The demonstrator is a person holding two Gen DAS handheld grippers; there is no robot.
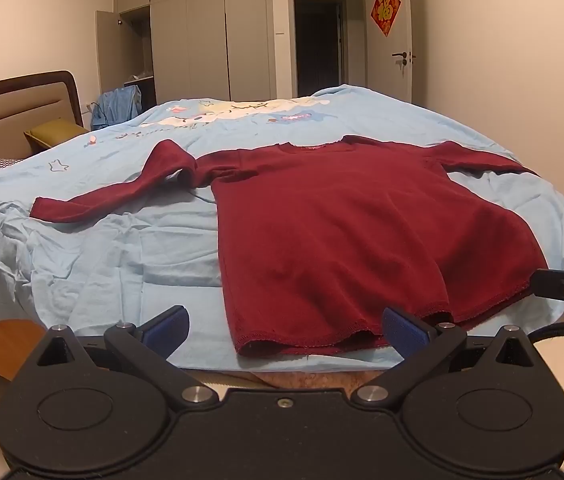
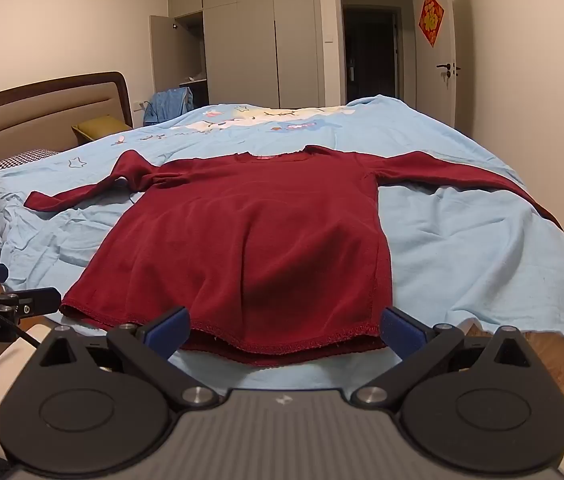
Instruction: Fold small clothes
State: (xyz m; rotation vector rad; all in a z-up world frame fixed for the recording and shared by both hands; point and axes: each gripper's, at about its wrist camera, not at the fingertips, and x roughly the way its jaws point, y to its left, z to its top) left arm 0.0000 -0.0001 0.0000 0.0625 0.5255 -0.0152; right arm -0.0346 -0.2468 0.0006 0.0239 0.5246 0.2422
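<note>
Bedroom walls, a grey wardrobe [image 1: 202, 28] with one door ajar and a dark doorway are seen behind a bed [image 1: 94, 248] covered by a wrinkled light-blue sheet. At the bed's left end a padded headboard [image 1: 14, 108] and an olive pillow [image 1: 56, 132] are visible. A dark red long-sleeved top [image 1: 342, 232] is laid flat, front up, near the bed's near edge, its hem towards the cameras and its neckline towards the far edge. Its left sleeve [image 1: 122, 188] is bent and rumpled on the sheet; its right sleeve [image 2: 462, 176] is stretched towards the bed's right edge. The left tool [image 1: 286, 326] is held released, blue pads spread wide at the hem's left corner, gripping nothing. The right tool [image 2: 286, 326] is likewise held released, its pads spread before the hem's right part.
</note>
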